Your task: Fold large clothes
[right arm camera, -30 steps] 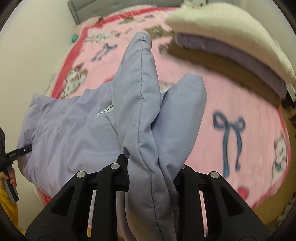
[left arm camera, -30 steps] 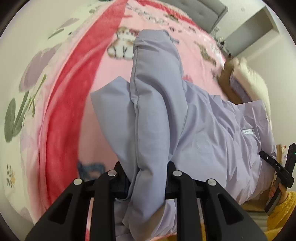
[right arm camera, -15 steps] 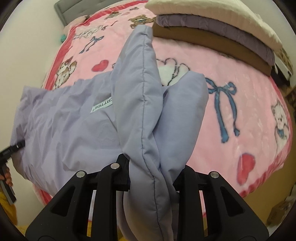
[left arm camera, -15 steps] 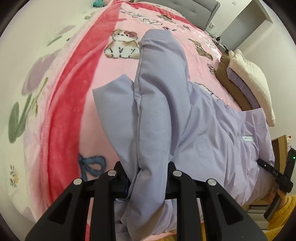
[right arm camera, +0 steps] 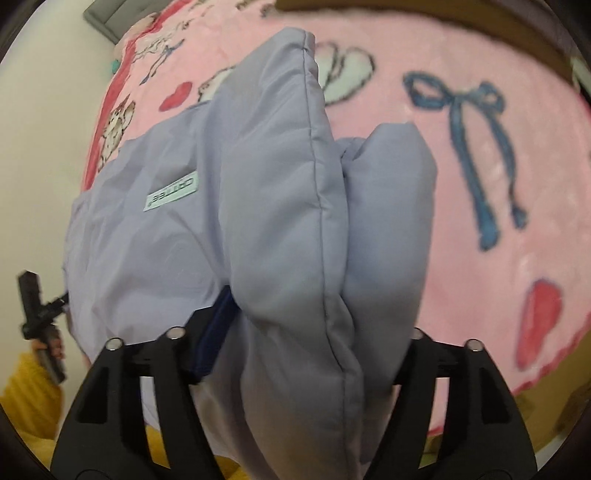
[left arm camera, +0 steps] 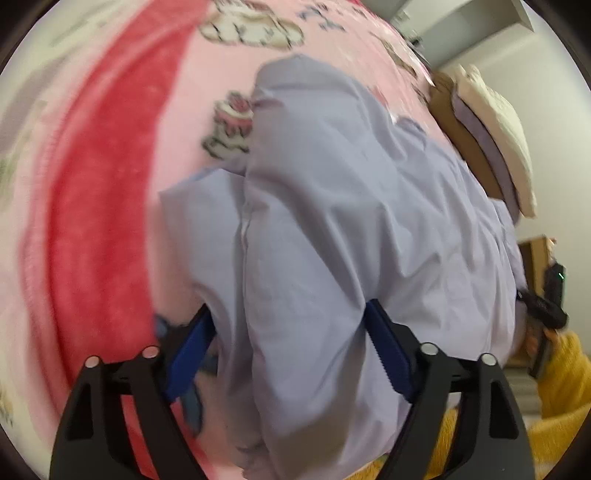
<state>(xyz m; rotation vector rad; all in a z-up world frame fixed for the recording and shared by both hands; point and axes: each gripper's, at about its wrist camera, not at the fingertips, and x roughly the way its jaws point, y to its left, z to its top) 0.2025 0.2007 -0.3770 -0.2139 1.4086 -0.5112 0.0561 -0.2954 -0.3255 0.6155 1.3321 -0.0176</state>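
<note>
A large lilac padded garment (left arm camera: pixel 332 229) lies on the pink patterned blanket (left arm camera: pixel 110 206) of a bed. It also shows in the right wrist view (right arm camera: pixel 280 206), with a small pale label (right arm camera: pixel 171 192). My left gripper (left arm camera: pixel 291 332) is open, its blue-padded jaws spread on either side of a thick fold of the garment. My right gripper (right arm camera: pixel 314 325) is open too, jaws wide apart with a bunched padded fold lying between them. The other gripper shows at the right edge of the left wrist view (left arm camera: pixel 546 306).
A stack of folded items, brown, purple and cream (left arm camera: pixel 495 147), sits on the bed beyond the garment. The blanket's red border (left arm camera: pixel 92 221) marks the bed edge at left. A grey headboard (right arm camera: pixel 107 18) stands at the far end.
Both grippers have opened: the jaws that pinched the garment folds now stand wide apart. Both cameras have dropped closer to the bed, and the garment lies lower on the blanket.
</note>
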